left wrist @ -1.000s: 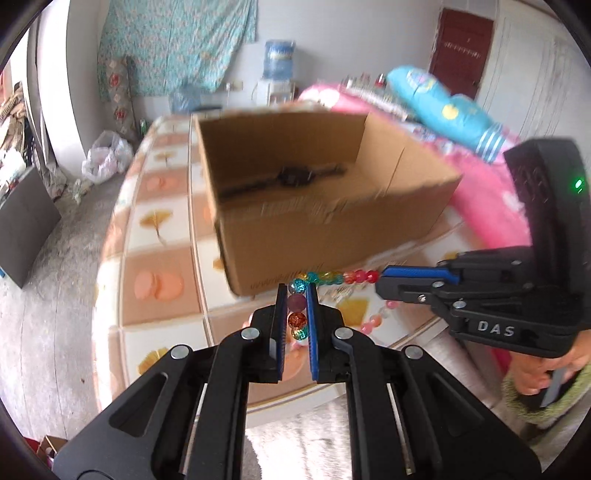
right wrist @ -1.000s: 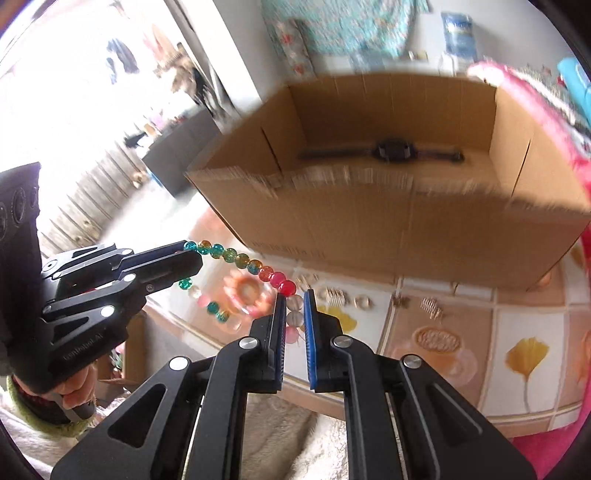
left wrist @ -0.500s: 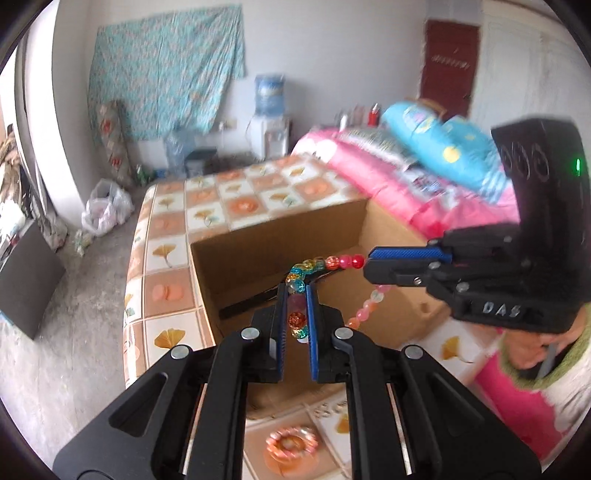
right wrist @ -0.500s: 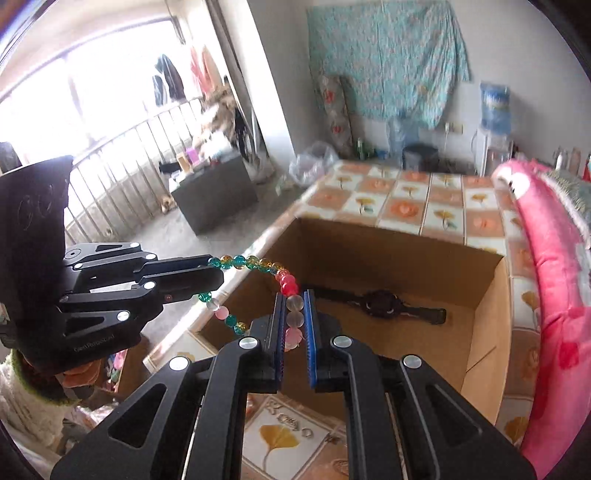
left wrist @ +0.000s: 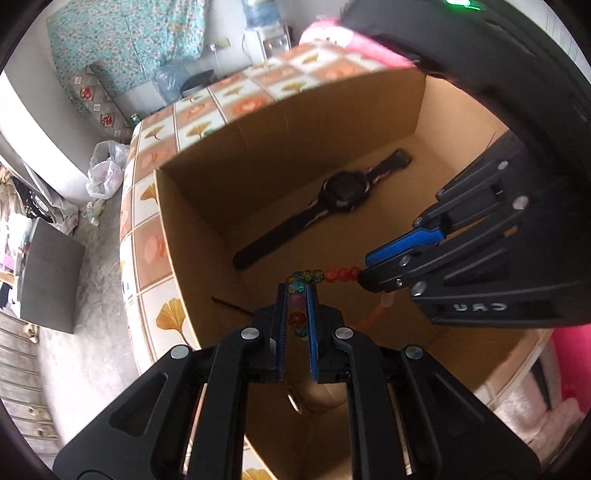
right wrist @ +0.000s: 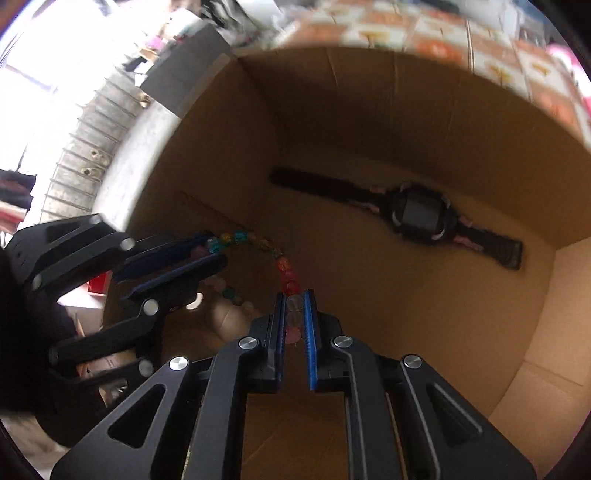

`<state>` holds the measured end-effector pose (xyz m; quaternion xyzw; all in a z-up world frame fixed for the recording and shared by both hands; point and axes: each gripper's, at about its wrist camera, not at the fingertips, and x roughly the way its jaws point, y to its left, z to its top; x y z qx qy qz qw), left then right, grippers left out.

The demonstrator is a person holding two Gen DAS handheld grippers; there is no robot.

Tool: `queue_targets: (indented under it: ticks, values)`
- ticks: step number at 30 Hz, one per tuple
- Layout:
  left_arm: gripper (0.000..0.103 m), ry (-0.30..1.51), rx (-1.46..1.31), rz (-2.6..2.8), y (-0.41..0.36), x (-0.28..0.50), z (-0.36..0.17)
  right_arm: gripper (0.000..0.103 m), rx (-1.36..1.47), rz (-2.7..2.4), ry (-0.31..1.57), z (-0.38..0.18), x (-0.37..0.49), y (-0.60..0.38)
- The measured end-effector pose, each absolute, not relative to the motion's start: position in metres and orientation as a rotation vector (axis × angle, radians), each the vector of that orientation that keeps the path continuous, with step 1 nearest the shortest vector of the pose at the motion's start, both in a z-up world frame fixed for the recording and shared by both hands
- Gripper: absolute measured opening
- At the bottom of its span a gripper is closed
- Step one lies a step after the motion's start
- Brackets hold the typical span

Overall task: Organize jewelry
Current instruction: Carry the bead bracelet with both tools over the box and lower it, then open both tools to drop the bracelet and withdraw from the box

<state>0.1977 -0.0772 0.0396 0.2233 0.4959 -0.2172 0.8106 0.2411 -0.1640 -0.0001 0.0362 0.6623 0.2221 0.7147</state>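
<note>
A string of coloured beads [left wrist: 334, 275] hangs between both grippers over the open cardboard box [left wrist: 192, 229]. My left gripper [left wrist: 296, 291] is shut on one end of the beads. My right gripper [right wrist: 294, 297] is shut on the other end, and the beads [right wrist: 286, 267] curve across to the left gripper [right wrist: 207, 247] in that view. Both grippers are lowered inside the box. A black wristwatch [left wrist: 340, 194] lies flat on the box floor beyond the beads; it also shows in the right wrist view [right wrist: 417, 216].
The box stands on a table with an orange and white tiled cover [left wrist: 147, 206]. A pink bed [left wrist: 332, 35] lies to the right. A grey cabinet [left wrist: 48, 273] and bags [left wrist: 105, 173] stand on the floor to the left.
Both grippers have carried the bead string from above the box rim down into the box. The watch now looks closer and the box walls surround both views.
</note>
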Motion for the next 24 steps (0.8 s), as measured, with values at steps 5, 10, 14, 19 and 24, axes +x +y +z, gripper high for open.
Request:
queue_targets:
  ticks: [5, 10, 14, 19, 24]
  values:
    - [0.010, 1.022, 0.490, -0.481, -0.077, 0.194, 0.042, 0.011, 0.118, 0.457, 1.473, -0.009, 0.247, -0.168]
    - [0.011, 0.955, 0.423, -0.477, -0.064, 0.188, 0.058, 0.011, 0.146, 0.421, 1.384, 0.009, 0.237, -0.181]
    - [0.011, 0.847, 0.279, -0.484, -0.038, 0.171, 0.086, 0.011, 0.060, 0.426, 1.151, 0.061, 0.191, -0.187]
    - [0.011, 0.724, 0.104, -0.470, 0.015, 0.122, 0.116, 0.011, -0.108, 0.433, 0.846, 0.124, 0.101, -0.183]
    - [0.011, 0.700, 0.025, -0.492, 0.040, 0.071, 0.104, 0.017, -0.056, 0.412, 0.736, 0.129, 0.035, -0.194]
